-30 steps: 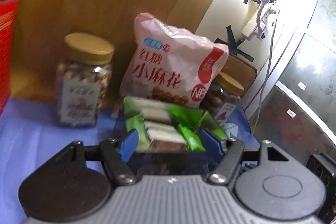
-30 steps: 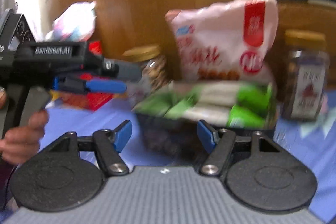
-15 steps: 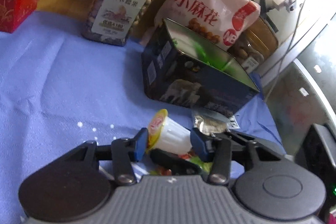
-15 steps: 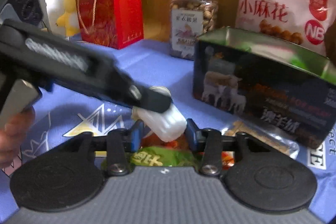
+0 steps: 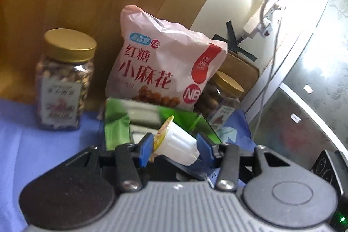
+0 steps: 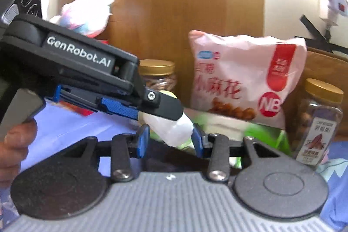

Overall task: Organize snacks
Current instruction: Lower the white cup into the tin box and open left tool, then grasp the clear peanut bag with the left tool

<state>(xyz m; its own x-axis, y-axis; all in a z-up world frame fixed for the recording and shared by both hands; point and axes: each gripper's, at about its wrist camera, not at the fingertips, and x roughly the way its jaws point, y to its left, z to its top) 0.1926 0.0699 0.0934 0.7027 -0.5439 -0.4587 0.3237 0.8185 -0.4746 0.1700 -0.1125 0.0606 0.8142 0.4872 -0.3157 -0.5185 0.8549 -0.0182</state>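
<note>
A white jelly cup (image 5: 176,145) with a yellow lid lies tilted between the blue pads of my left gripper (image 5: 174,148), which is shut on it. It hangs just above the open dark tin (image 5: 115,123), whose green-wrapped snacks show inside. In the right wrist view the same cup (image 6: 174,132) sits between the pads of my right gripper (image 6: 170,138), also shut on it. The left gripper's finger (image 6: 165,107) lies across the cup's top. The tin (image 6: 261,134) shows blurred behind.
Behind the tin a pink snack bag (image 5: 161,66) leans on the wooden panel, flanked by two gold-lidded nut jars (image 5: 65,79) (image 5: 224,97). A blue cloth (image 5: 32,145) covers the table. A person's hand (image 6: 15,145) holds the left gripper. Cables and a power strip (image 5: 258,25) hang at right.
A second ago both grippers stood wider and empty by the tin. Half a second ago they closed on the jelly cup low by the cloth; now it is lifted over the tin.
</note>
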